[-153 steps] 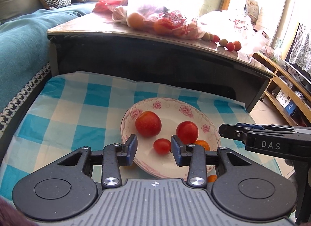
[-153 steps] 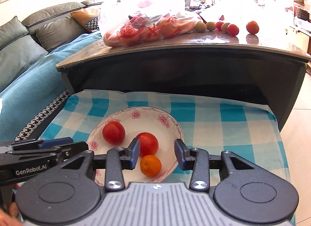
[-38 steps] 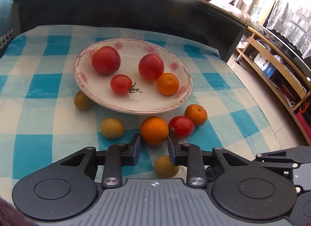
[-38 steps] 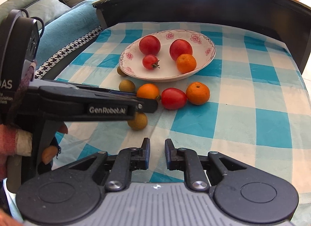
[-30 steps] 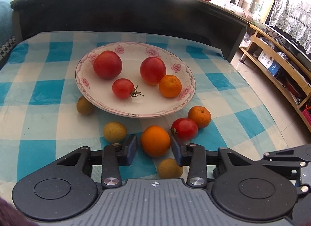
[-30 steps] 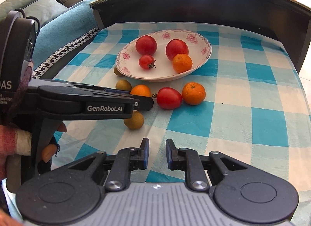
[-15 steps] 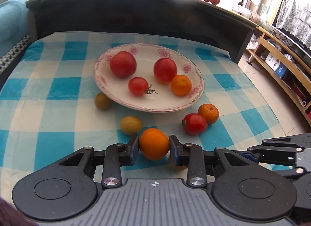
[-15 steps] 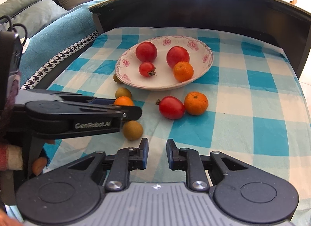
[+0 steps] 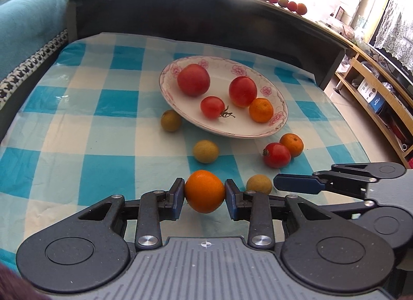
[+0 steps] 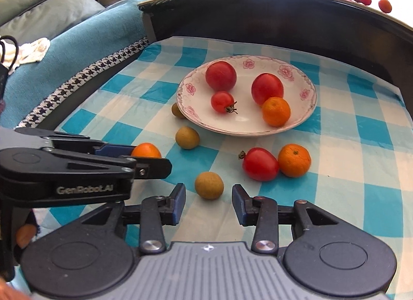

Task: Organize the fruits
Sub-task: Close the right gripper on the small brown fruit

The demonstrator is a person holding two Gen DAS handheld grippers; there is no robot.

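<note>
My left gripper is shut on an orange, held a little above the blue-checked cloth. The same orange shows in the right wrist view, behind the left gripper's fingers. My right gripper has its jaws opening, with nothing pressed between them; a small yellow-green fruit lies on the cloth just ahead of the gap. The flowered plate holds three tomatoes and a small orange. A loose tomato and another orange lie near the plate's front.
Two more yellow-green fruits lie left of the plate's front. A raised dark table behind the cloth carries bagged fruit and loose tomatoes. A teal sofa runs along the left. Wooden shelves stand at the right.
My left gripper closed on the orange and drew it back off the cloth, away from the loose tomato. The right gripper's jaws went from nearly shut to apart, now nearer the yellow-green fruit.
</note>
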